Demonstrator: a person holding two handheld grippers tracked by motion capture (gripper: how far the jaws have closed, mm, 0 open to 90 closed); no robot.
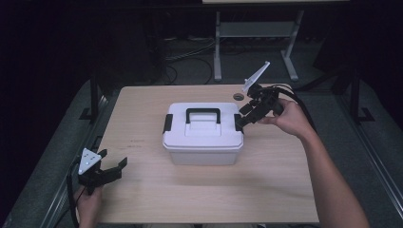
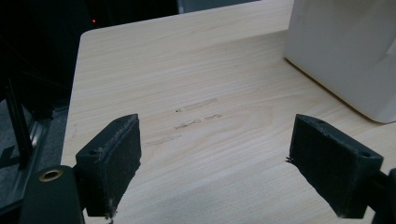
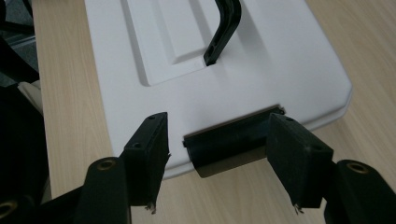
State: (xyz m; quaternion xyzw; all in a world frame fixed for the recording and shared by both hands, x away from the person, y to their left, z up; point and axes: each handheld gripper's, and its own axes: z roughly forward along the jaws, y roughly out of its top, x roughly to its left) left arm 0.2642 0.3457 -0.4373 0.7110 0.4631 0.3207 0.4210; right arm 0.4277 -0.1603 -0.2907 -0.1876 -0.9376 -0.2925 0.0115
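One white plastic storage box with a black carry handle point(image 1: 203, 133) sits mid-table on the pale wooden table point(image 1: 142, 199). The right gripper point(image 1: 244, 117) is at the box's black side latch point(image 3: 233, 142), its jaws spread either side of the latch, gripping nothing. The left gripper point(image 1: 115, 169) hovers wide open and empty near the table's front-left corner, well apart from the box.

Black grippers point(image 1: 102, 173) with blocky jaws, brass screw holes, grey plates.

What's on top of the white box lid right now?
On the white box lid lies a black carry handle, folded flat in its recess. Black latches sit at both ends; the right tool is at the right latch. The contents are hidden.
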